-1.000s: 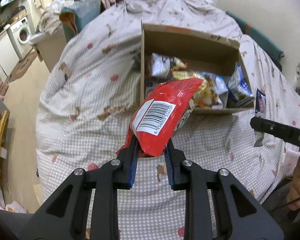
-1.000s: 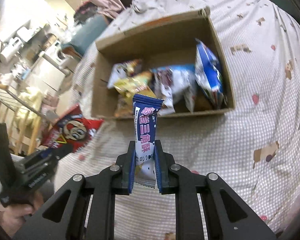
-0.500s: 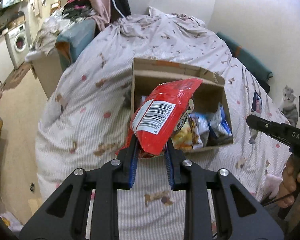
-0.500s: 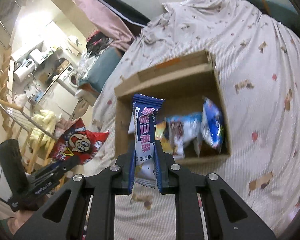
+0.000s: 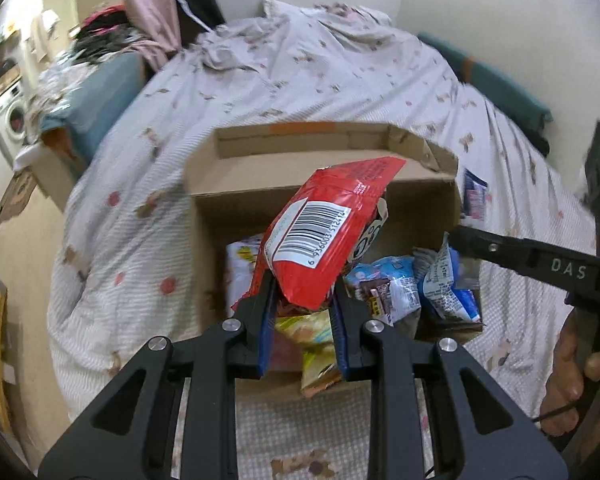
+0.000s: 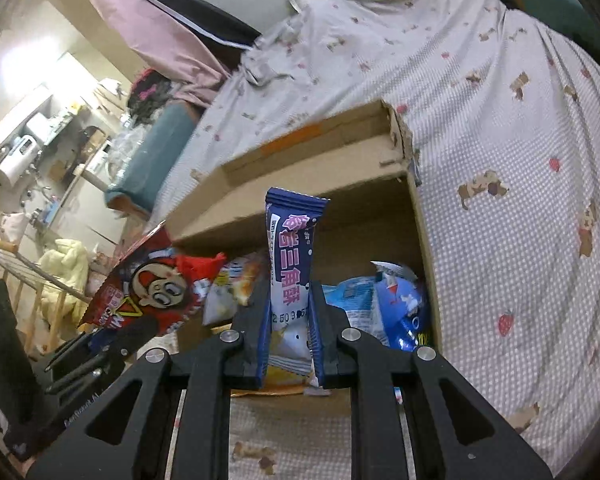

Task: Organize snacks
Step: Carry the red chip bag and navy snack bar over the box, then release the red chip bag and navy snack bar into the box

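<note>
over the cardboard box [image 5: 236, 184] on the bed, my left gripper [image 5: 302, 312] pinches the red snack bag [image 5: 324, 236], my right gripper [image 6: 289, 334] clamps the purple bar [image 6: 290, 264]. best to go lower past the rim, aim for gaps between packets, then let go.

Red snack bag [image 5: 320, 236], purple-and-white packet [image 6: 290, 264], brown cardboard box [image 5: 236, 172], checked bedspread [image 6: 500, 240].

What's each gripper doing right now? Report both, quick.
Left gripper: closed on the red snack bag.
Right gripper: closed on the purple snack packet.
</note>
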The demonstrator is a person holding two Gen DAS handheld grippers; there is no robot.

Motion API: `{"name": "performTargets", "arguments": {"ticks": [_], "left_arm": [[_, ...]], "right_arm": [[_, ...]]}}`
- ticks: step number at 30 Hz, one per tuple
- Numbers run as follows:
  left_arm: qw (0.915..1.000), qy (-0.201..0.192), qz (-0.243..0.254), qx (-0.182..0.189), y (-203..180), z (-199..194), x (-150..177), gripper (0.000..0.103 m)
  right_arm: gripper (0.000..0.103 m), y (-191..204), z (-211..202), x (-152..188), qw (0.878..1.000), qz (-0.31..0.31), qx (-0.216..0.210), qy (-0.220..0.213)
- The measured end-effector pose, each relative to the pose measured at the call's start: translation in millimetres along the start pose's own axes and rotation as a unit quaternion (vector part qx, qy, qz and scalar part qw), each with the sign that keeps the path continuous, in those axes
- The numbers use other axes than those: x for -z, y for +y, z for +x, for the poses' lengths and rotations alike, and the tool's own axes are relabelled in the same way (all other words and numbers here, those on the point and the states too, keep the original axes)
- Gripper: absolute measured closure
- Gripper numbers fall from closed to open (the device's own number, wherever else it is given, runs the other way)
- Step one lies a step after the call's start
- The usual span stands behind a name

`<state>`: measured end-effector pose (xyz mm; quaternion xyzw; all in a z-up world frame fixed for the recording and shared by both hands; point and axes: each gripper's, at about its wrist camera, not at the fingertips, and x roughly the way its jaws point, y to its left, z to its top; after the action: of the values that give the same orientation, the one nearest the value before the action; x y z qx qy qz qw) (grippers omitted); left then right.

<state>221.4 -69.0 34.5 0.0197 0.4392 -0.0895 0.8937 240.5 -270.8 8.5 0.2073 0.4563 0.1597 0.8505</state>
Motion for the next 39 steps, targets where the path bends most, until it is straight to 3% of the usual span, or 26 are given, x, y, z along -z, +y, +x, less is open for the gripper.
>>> {"name": "performTargets", "arguments": {"ticks": [7, 18, 23, 26, 28, 29, 30, 31, 32, 34, 39], "left_arm": [[0.9964, 0.005, 0.065, -0.055, -28.4, 49.7, -8.0, 0.082], [0.9978, 0.024, 0.047, -0.041, -29.4, 72.8, -12.9, 0.080], [0.9971, 0.030, 0.046, -0.054, -31.3, 73.8, -14.7, 0.079], [0.9974, 0.031, 0.035, -0.056, -28.9, 72.4, -14.7, 0.064], [0.9977, 0.029, 0.023, -0.056, -25.3, 69.2, -14.0, 0.038], [0.9980, 0.027, 0.013, -0.055, -22.6, 66.2, -13.3, 0.033], [0.9983, 0.022, 0.002, -0.053, -19.6, 62.7, -11.7, 0.024], [0.9981, 0.019, -0.007, -0.058, -17.0, 60.5, -10.0, 0.020], [0.9977, 0.017, -0.018, -0.064, -14.6, 57.9, -7.1, 0.020], [0.9977, 0.019, -0.034, -0.056, -11.3, 54.3, -1.8, 0.020], [0.9960, -0.007, -0.048, -0.075, -4.0, 36.9, 5.1, 0.020]], "right_arm": [[0.085, -16.2, 35.7, 1.0, 0.999, 0.027, 0.014, 0.030], [0.085, -29.4, 54.8, 5.0, 0.998, 0.044, 0.007, 0.045], [0.085, -33.5, 53.5, 2.8, 0.998, 0.061, 0.004, 0.029], [0.081, -34.2, 51.9, 1.2, 0.997, 0.068, -0.009, 0.025], [0.081, -33.6, 46.0, -0.7, 0.998, 0.068, -0.012, 0.012], [0.080, -33.8, 43.8, -2.8, 0.997, 0.069, -0.013, 0.008], [0.078, -34.1, 40.6, -4.6, 0.997, 0.070, -0.012, 0.004], [0.068, -34.2, 38.6, -5.7, 0.998, 0.069, -0.012, 0.002], [0.052, -33.5, 36.8, -6.8, 0.998, 0.068, -0.013, 0.000], [0.041, -31.2, 32.4, -6.9, 0.997, 0.069, -0.023, -0.011], [0.035, -20.0, 26.4, -6.5, 0.999, 0.043, -0.019, -0.014]]}}
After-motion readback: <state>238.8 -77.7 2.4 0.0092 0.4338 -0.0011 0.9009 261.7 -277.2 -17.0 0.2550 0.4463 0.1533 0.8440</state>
